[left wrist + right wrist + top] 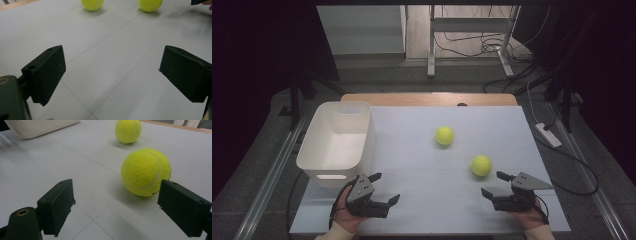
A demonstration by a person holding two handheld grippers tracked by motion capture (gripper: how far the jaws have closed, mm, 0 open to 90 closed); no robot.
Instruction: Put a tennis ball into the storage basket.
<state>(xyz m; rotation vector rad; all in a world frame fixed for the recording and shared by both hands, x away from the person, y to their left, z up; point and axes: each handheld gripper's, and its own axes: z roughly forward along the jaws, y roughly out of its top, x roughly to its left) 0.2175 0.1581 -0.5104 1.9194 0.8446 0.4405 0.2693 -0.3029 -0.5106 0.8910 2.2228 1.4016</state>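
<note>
Both released: right gripper [495,184] wide open just beside nearer tennis ball [481,165]; left gripper [385,187] open near white bin [337,142].

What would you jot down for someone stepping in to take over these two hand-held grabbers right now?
Left gripper: open, holding nothing, low over the white table just in front of the white bin.
Right gripper: open, holding nothing, aimed at the near tennis ball, not yet touching it.
Far tennis ball sits mid-table, apart from the other.
Done: nothing visible; the bin looks empty.
Left: likely grasp each ball and drop it in the bin, near one first.
</note>
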